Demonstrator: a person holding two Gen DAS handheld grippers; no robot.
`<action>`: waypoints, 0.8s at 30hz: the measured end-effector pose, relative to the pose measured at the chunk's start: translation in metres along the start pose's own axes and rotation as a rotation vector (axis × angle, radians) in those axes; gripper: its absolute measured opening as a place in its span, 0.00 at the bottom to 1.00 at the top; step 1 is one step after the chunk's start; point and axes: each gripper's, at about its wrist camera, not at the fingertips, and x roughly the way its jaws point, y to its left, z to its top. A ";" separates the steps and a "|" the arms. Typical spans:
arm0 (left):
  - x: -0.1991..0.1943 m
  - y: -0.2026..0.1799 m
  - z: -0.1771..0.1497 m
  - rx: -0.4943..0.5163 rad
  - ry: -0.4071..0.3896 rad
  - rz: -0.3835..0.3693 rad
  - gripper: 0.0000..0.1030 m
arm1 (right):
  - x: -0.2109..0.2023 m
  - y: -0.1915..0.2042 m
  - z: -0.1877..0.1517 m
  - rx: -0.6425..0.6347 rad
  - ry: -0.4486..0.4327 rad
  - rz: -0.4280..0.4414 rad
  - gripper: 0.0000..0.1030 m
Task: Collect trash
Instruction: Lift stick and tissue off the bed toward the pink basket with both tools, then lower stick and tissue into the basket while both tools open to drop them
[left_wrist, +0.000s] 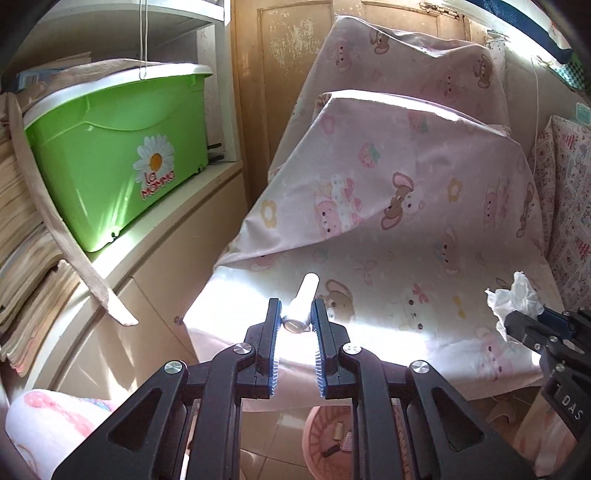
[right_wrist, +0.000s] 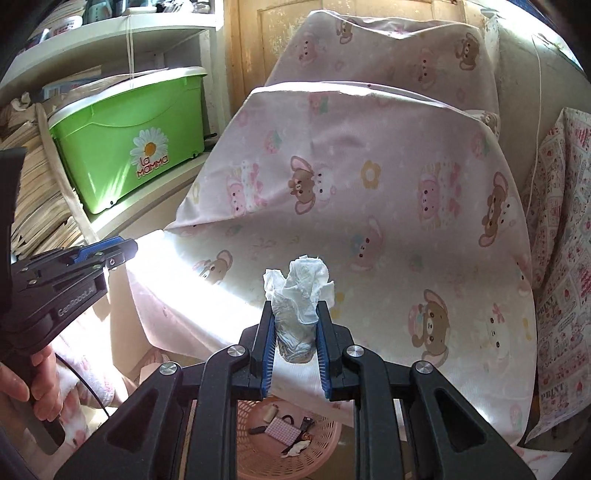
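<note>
Right wrist, fingers (right_wrist: 294, 325) clamped on crumpled tissue (right_wrist: 301, 295), left fingers (left_wrist: 297, 321) clamped on white tube (left_wrist: 301, 304).

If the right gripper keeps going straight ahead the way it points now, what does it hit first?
Probably the pink bear-print pillow propped on the bed; the right gripper already holds the crumpled tissue. Depth is unclear.

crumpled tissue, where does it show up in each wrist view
Left wrist view: the crumpled tissue sits at the far right edge, held at the tip of the right gripper.
Right wrist view: it stands bottom centre, clamped between the fingers.
Shared landmark: the green box with the daisy sticker, upper left in both.
</note>
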 end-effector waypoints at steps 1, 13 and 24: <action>-0.003 0.000 -0.002 0.005 -0.009 0.001 0.14 | -0.004 0.004 -0.002 -0.007 0.000 0.007 0.21; -0.003 -0.002 -0.030 0.000 0.117 -0.072 0.14 | -0.014 0.017 -0.031 0.036 0.064 0.058 0.21; 0.034 -0.009 -0.060 -0.049 0.389 -0.211 0.14 | 0.019 0.016 -0.061 0.070 0.239 0.138 0.21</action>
